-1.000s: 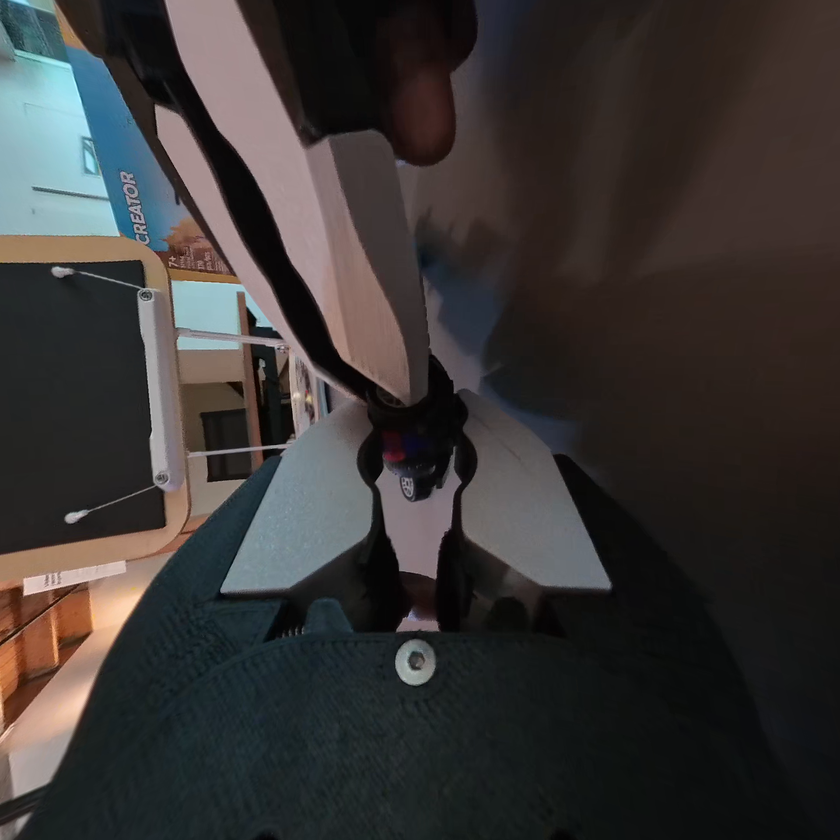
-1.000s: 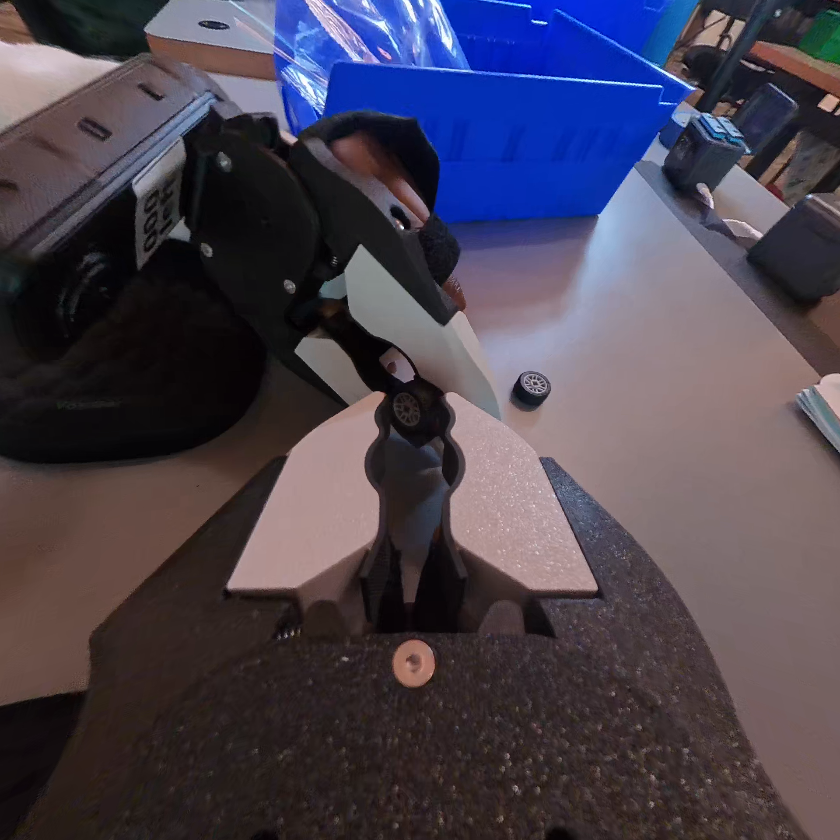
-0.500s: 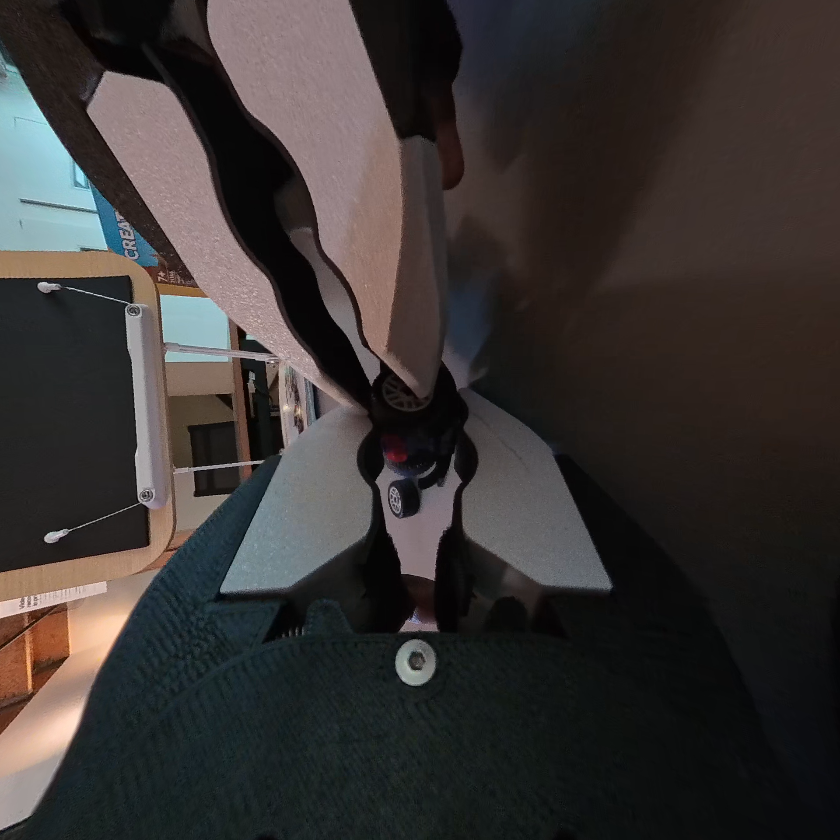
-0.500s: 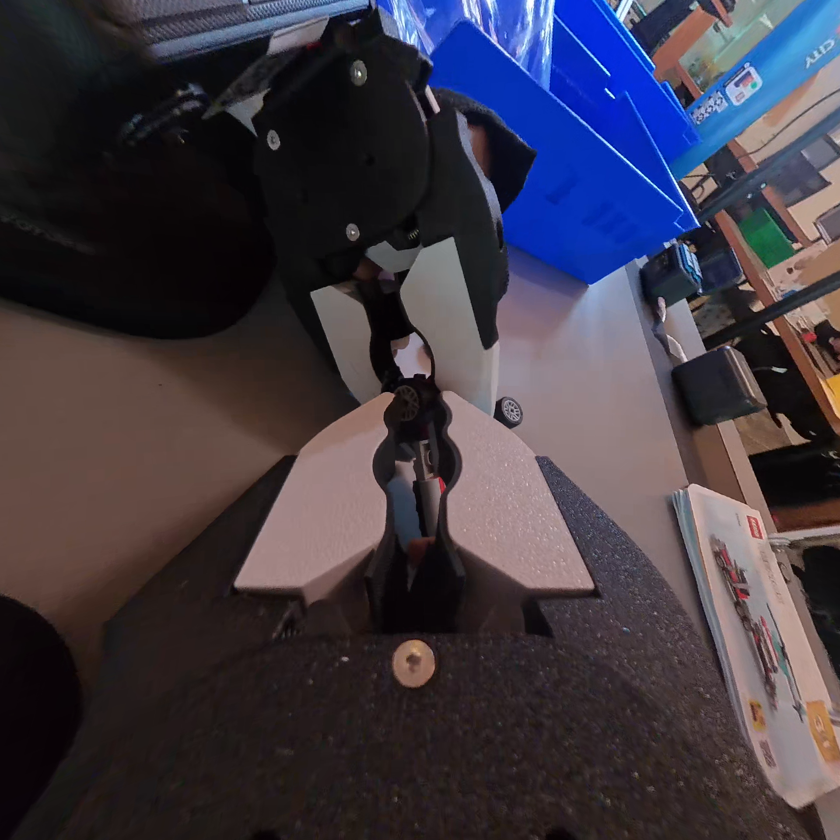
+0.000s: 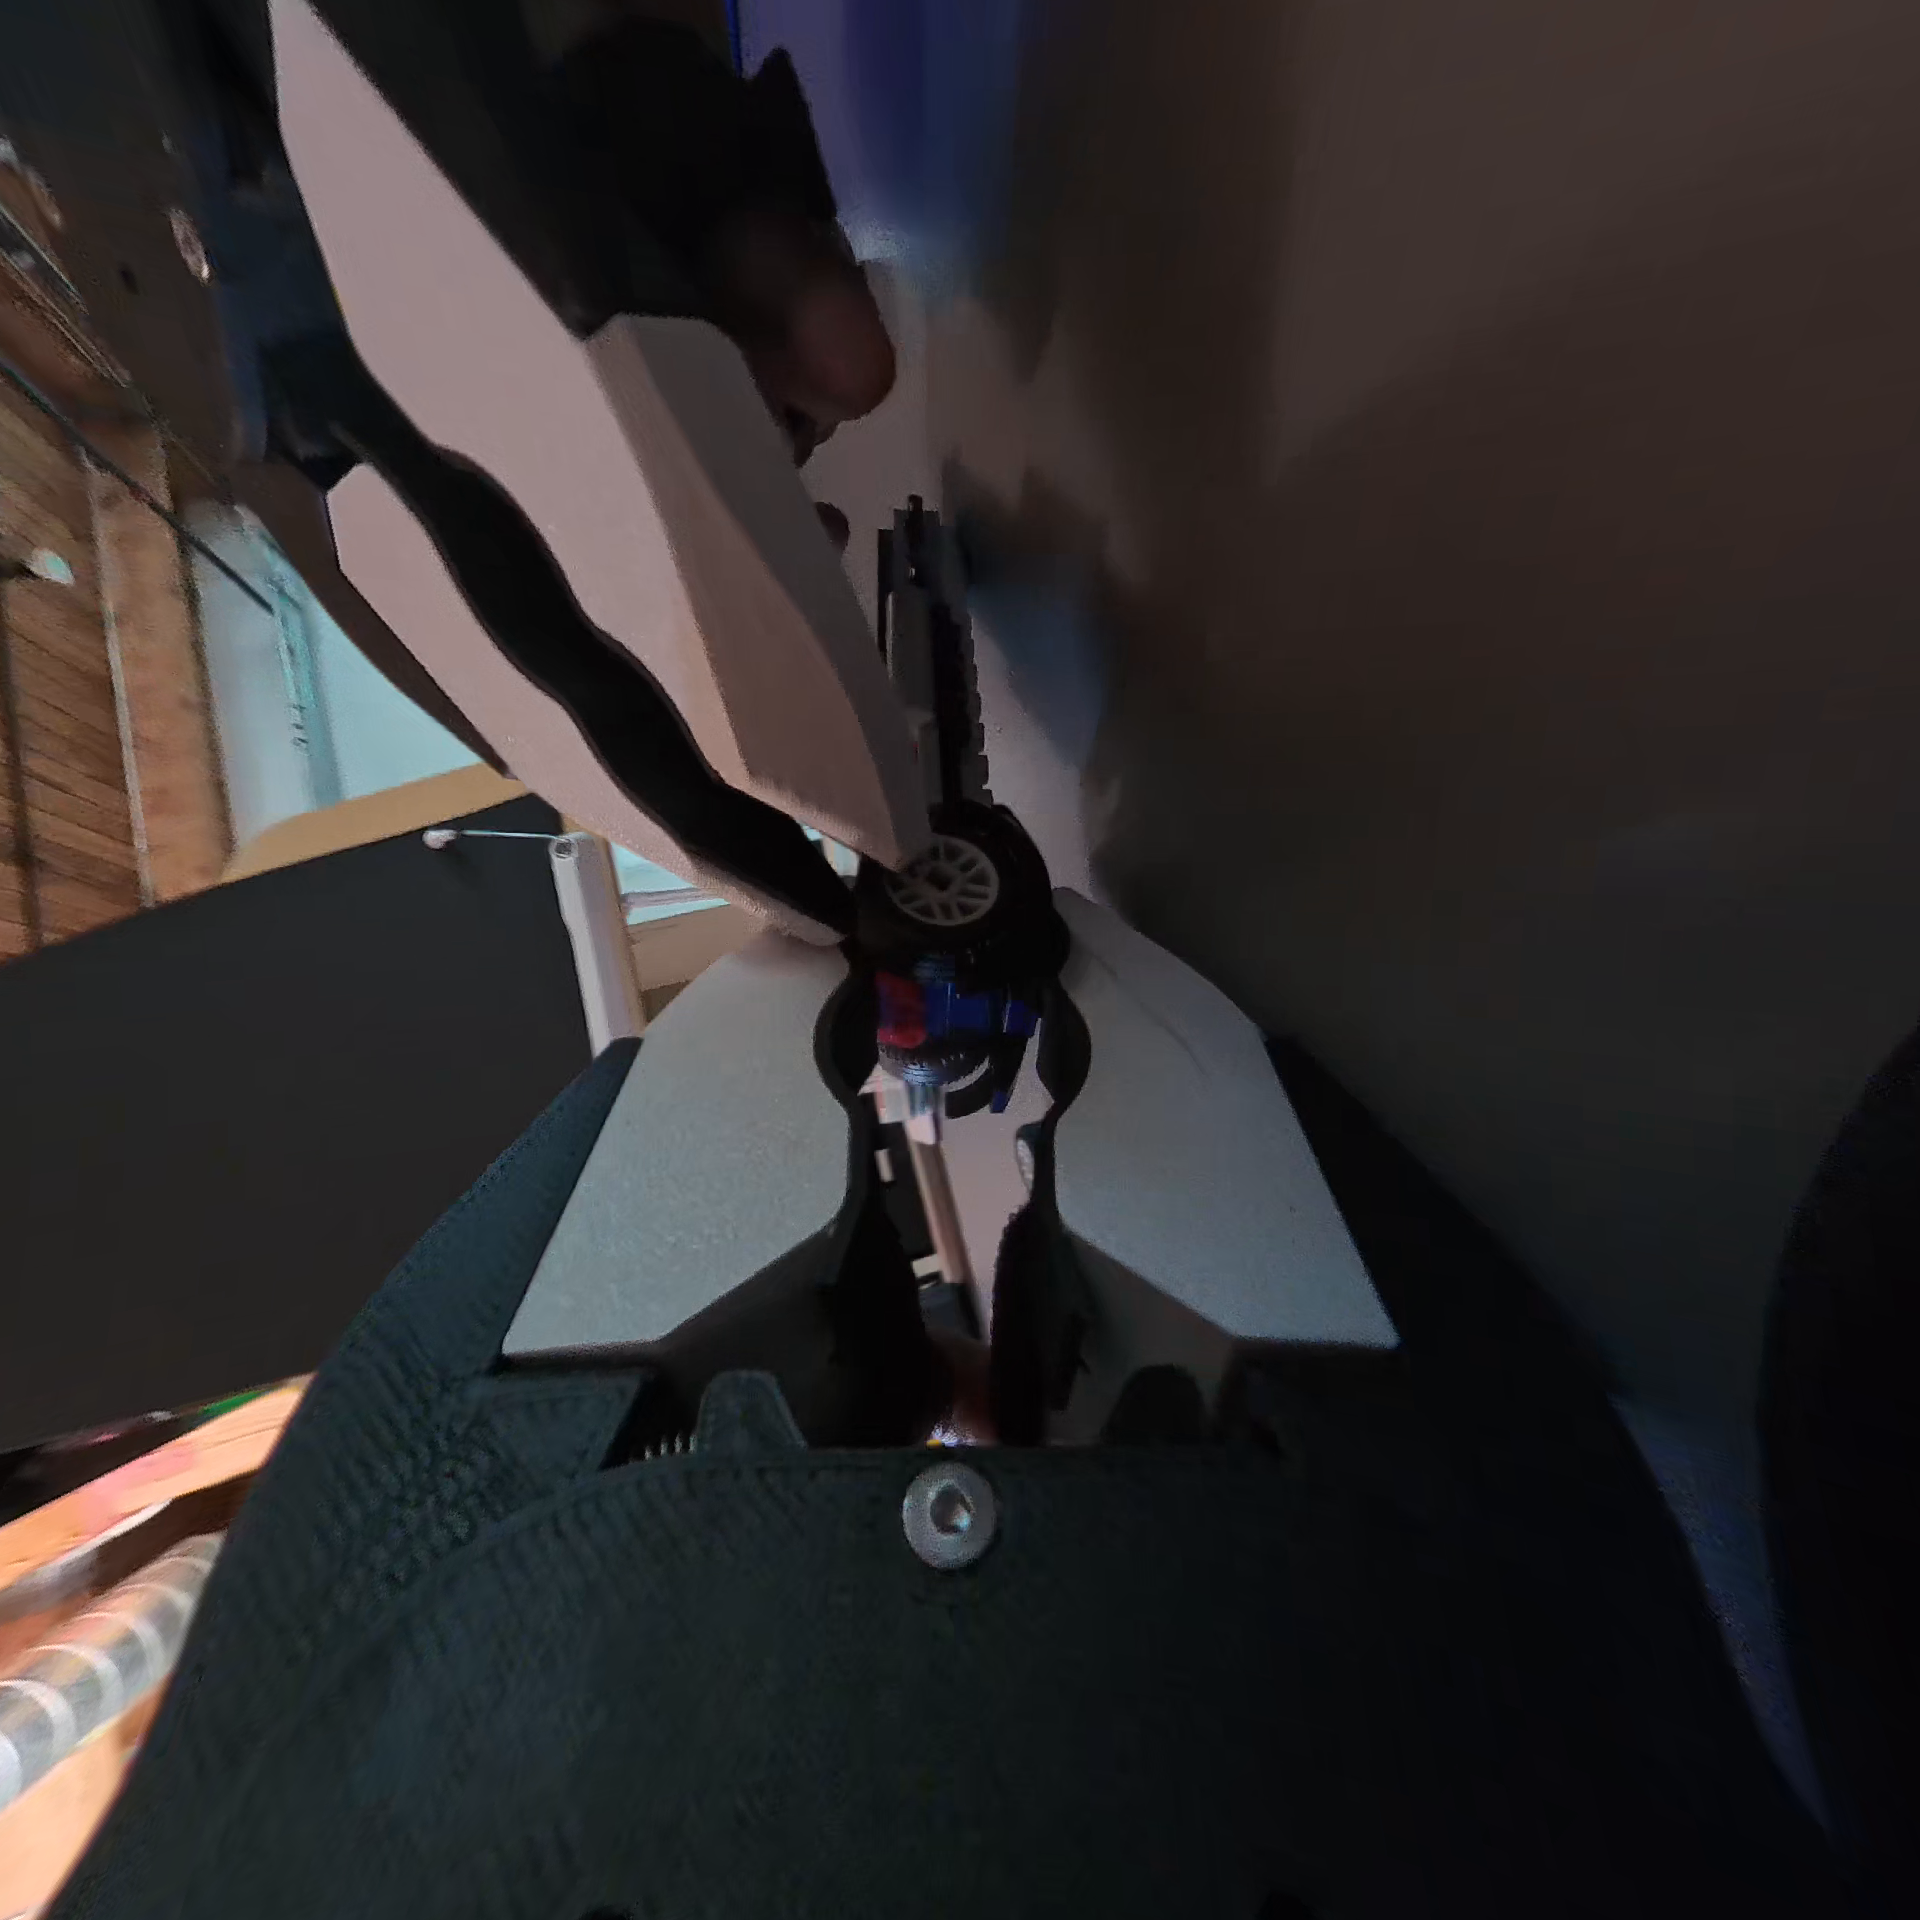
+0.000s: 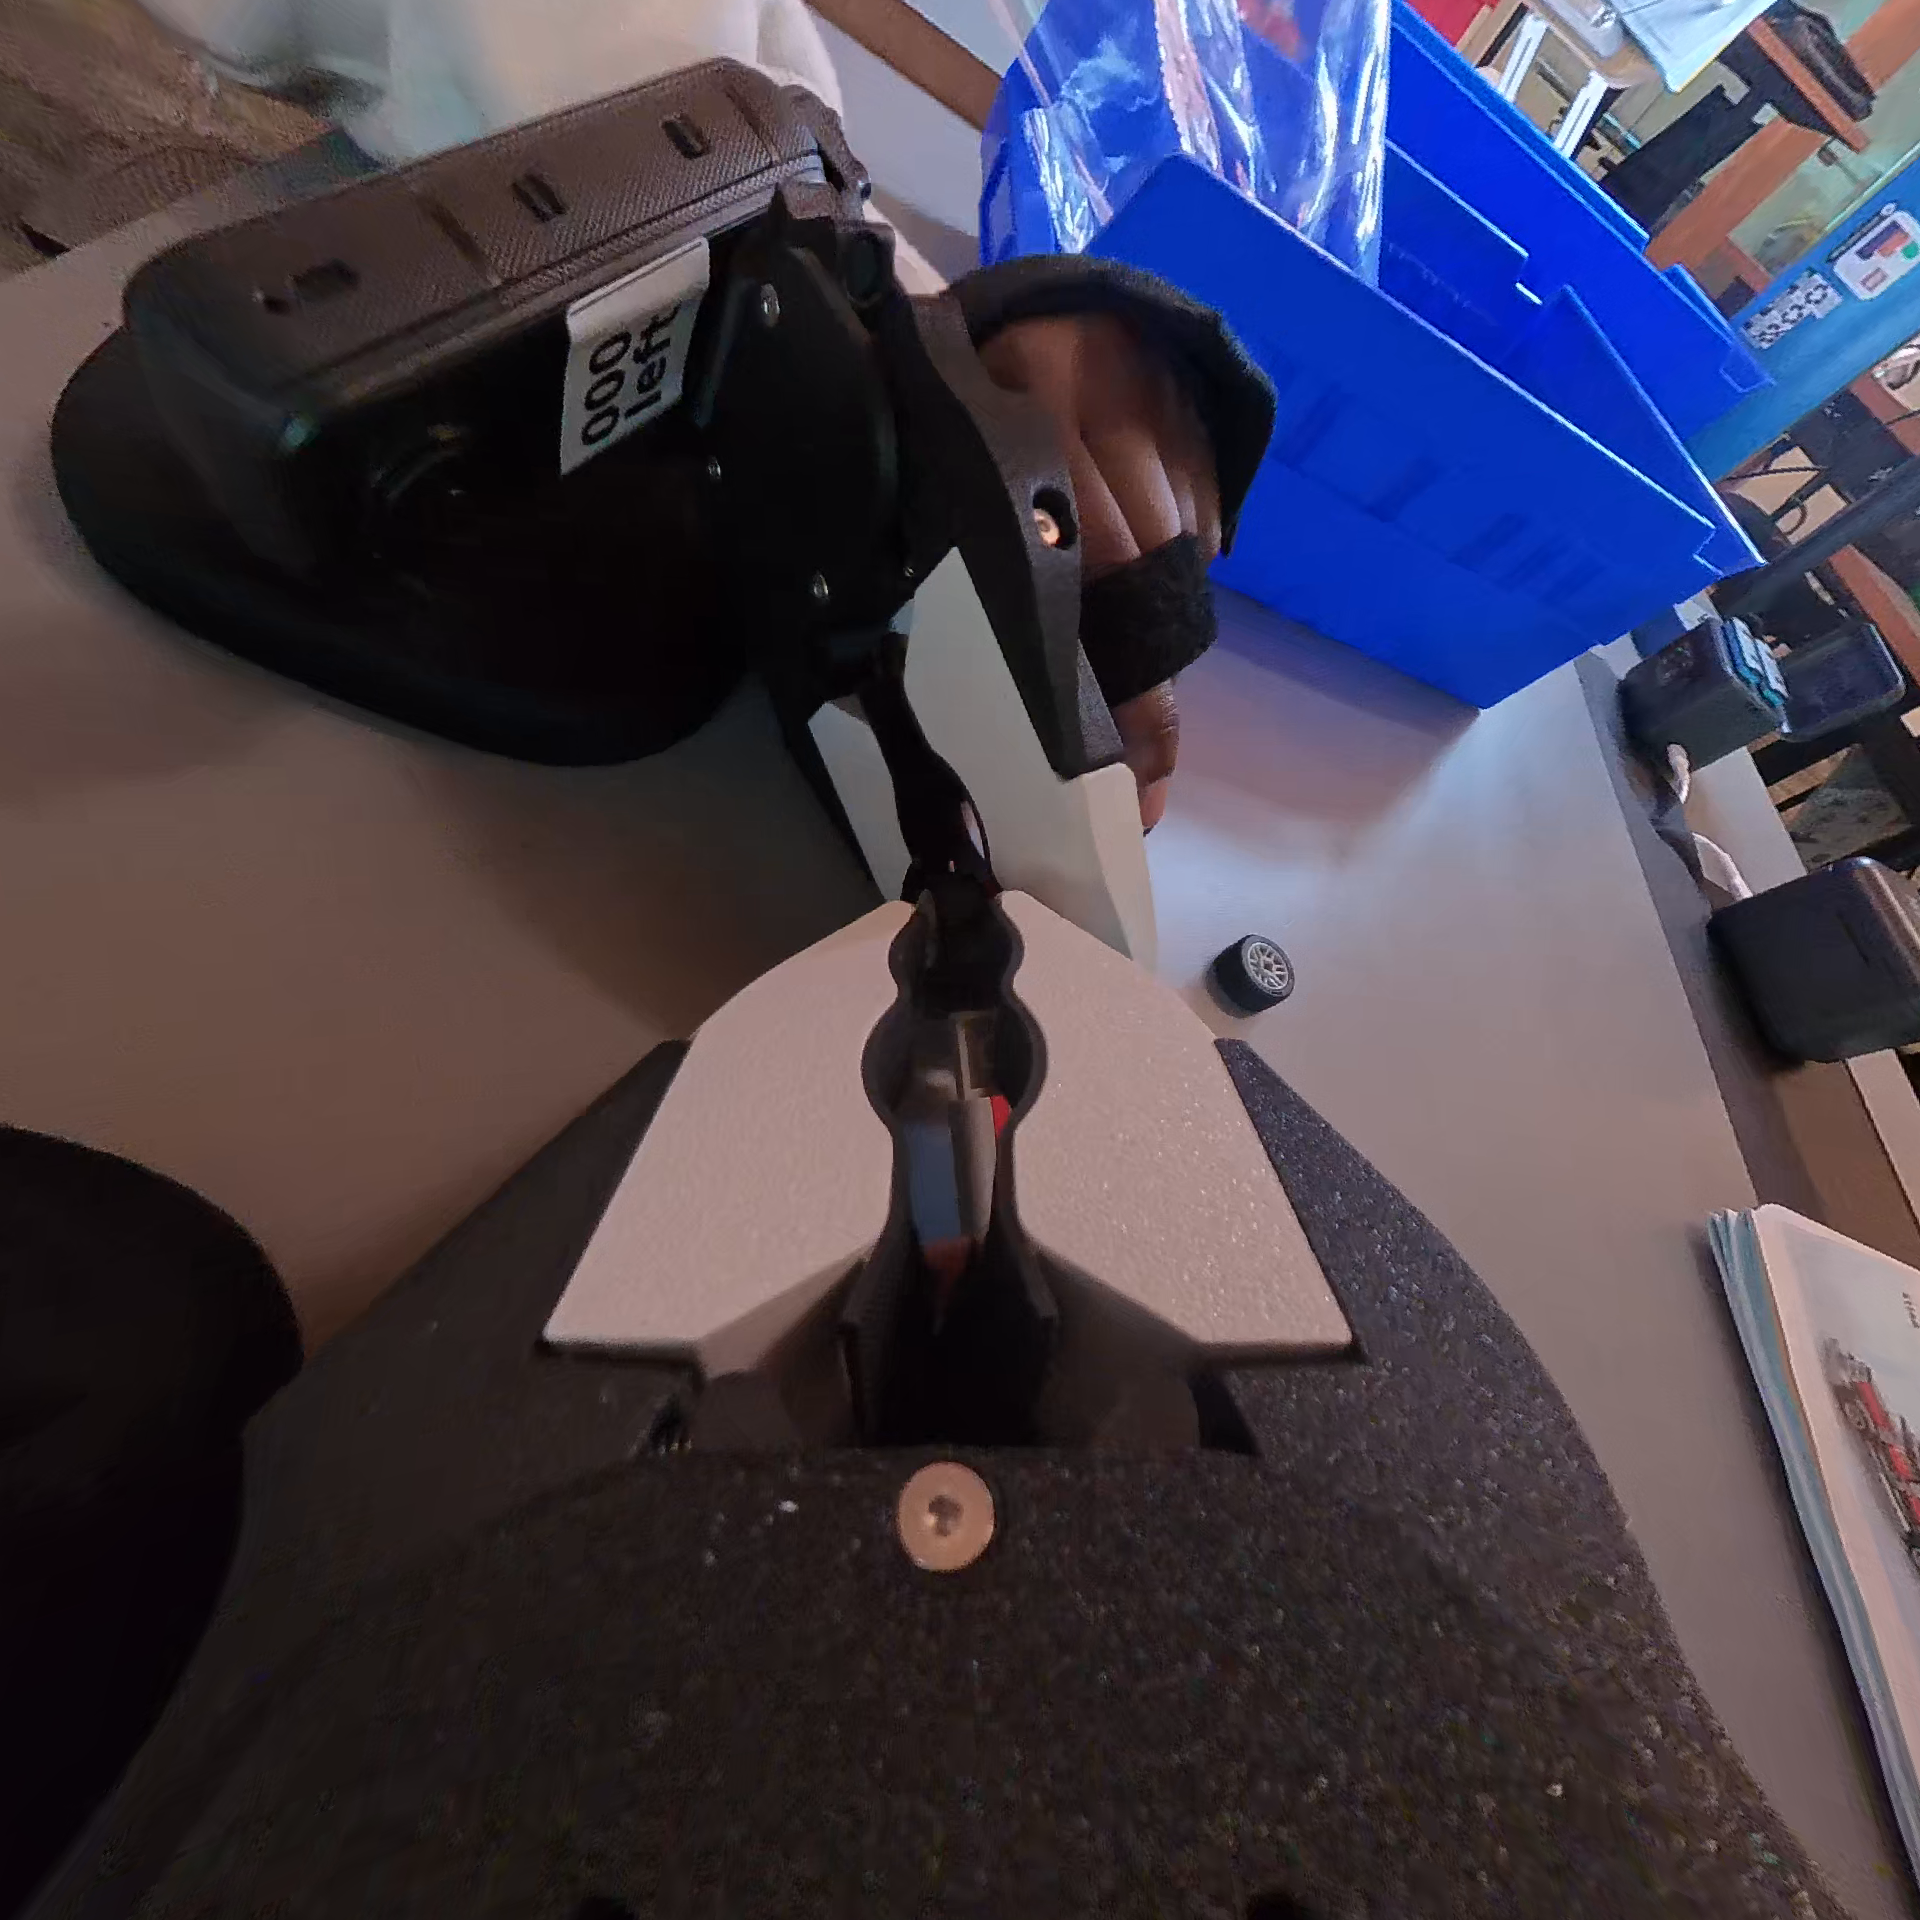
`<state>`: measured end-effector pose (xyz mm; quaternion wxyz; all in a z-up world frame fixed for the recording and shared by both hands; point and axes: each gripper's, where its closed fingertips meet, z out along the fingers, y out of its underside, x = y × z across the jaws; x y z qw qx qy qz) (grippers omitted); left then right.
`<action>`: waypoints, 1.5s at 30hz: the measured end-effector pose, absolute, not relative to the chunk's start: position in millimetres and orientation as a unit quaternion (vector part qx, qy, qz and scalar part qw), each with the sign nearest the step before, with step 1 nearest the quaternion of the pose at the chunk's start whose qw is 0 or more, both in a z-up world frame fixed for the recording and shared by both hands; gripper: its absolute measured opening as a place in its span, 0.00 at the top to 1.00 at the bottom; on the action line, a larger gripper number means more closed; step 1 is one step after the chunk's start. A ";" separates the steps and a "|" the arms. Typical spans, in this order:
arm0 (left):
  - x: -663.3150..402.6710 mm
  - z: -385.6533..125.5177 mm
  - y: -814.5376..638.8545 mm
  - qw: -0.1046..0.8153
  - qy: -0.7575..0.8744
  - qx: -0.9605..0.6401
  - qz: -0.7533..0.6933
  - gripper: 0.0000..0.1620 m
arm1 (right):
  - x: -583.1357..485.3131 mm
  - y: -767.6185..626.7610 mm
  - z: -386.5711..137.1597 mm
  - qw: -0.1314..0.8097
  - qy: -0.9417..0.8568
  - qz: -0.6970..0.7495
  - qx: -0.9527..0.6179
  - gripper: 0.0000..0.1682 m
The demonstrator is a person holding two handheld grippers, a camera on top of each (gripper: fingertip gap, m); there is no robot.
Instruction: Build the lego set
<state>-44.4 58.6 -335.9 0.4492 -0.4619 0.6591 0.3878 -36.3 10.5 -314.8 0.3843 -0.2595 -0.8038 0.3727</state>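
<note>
Left wrist view: the left gripper (image 5: 951,977) is clamped on a small blue and red lego car (image 5: 940,1013), and the right gripper (image 5: 873,878) pinches a wheel (image 5: 951,883) at its tip.

Right wrist view: same pinch, tips meeting. A spare wheel (image 6: 1254,971) sits on the table (image 6: 1403,883) just right of the right gripper (image 6: 951,925); booklet (image 6: 1829,1455) further right.

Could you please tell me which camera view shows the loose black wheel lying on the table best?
The right wrist view: the small black wheel with a grey spoked hub lies unobstructed on the grey table. The left wrist view does not show it.
</note>
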 end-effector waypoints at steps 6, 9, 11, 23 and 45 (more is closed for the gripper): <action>-40.5 -332.4 56.8 0.448 0.667 -0.434 0.408 0.82 | -30.5 6.2 -315.9 0.385 -0.817 0.349 -0.248 0.93; -39.9 -332.9 56.5 0.453 0.665 -0.440 0.398 0.82 | -29.3 5.1 -315.8 0.390 -0.816 0.346 -0.250 0.92; -58.2 -334.6 65.3 0.434 0.635 -0.492 0.408 0.83 | -11.8 -22.4 -328.9 0.308 -0.843 0.385 -0.213 0.99; -63.5 -333.2 62.5 0.431 0.637 -0.488 0.412 0.83 | -31.6 22.8 -301.8 0.469 -0.757 0.341 -0.301 0.88; -54.4 -330.3 58.7 0.435 0.650 -0.462 0.418 0.82 | -38.0 12.1 -321.9 0.411 -0.832 0.275 -0.252 0.87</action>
